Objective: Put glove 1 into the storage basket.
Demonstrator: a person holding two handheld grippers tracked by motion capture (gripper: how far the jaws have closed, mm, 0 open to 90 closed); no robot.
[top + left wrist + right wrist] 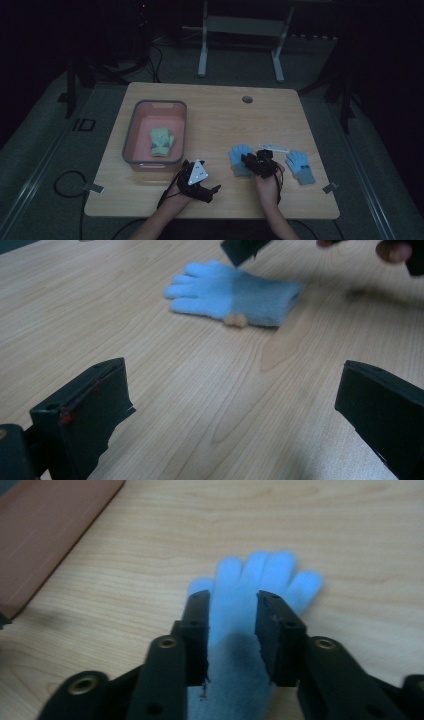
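Gloves: two blue (240, 159) (300, 167), one green (161, 141), one tub (131, 131)

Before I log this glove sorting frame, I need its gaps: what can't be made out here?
- High view: the right gripper covers part of the left blue glove.
- Right gripper view: whether the fingers press that glove is unclear; its cuff is cut off at the bottom edge.
- High view: the glove in the tray is too small and dim for detail.
- Left gripper view: the top edge cuts off the right gripper.
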